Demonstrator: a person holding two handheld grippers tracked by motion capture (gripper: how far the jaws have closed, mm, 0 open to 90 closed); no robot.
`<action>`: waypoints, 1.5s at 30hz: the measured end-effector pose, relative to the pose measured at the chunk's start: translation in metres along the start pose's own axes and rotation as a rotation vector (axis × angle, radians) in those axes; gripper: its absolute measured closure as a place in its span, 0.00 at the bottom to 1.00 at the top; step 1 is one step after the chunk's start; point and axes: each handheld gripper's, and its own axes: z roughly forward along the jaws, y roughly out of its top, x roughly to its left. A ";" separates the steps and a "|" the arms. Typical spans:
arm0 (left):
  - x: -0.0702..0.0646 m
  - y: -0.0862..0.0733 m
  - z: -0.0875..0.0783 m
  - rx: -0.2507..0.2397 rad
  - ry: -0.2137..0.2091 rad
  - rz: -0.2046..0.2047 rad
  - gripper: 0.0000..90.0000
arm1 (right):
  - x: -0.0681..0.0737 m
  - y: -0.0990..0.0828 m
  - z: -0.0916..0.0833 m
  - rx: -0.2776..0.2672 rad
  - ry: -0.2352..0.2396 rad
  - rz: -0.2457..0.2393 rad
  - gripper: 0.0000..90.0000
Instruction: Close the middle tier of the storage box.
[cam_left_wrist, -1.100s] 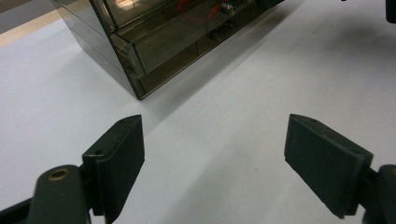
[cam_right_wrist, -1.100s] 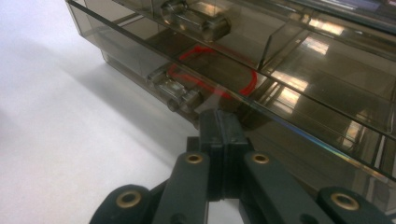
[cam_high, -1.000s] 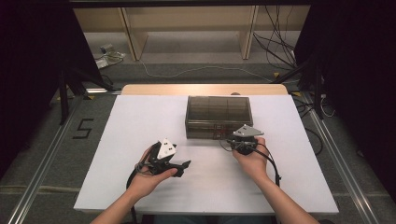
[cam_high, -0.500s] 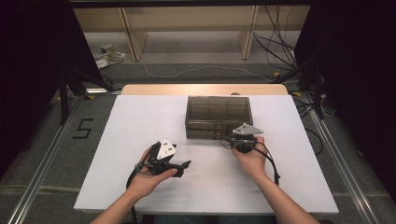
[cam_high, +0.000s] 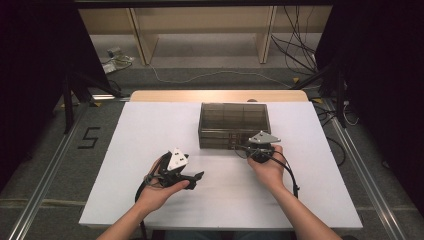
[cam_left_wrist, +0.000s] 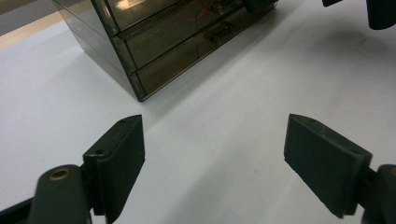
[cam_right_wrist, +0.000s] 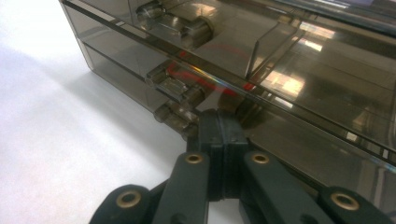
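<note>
Right gripper (cam_high: 248, 148), held in a person's right hand (cam_high: 270, 167), has its jaws pressed flat together with nothing visible between them, their tips at the front of a smoky transparent drawer cabinet (cam_high: 233, 122), just beside the lowest drawer handle (cam_right_wrist: 175, 119). That cabinet stands toward the far middle of the white table (cam_high: 150, 125), its stacked drawers facing the person. Left gripper (cam_high: 195, 179), resting in the left hand (cam_high: 157, 192) on the near side of the table, well apart from the cabinet, holds its jaws spread wide and empty over bare tabletop.
</note>
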 end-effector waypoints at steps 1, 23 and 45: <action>0.000 0.000 0.000 0.000 0.000 0.000 0.23 | 0.000 0.000 0.000 0.001 0.001 0.000 1.00; 0.000 -0.001 0.000 -0.002 0.000 -0.009 0.23 | 0.003 0.003 -0.005 0.012 -0.002 0.000 0.82; 0.002 -0.003 -0.004 0.003 0.001 -0.022 0.23 | 0.005 0.003 -0.053 0.072 0.119 -0.025 0.26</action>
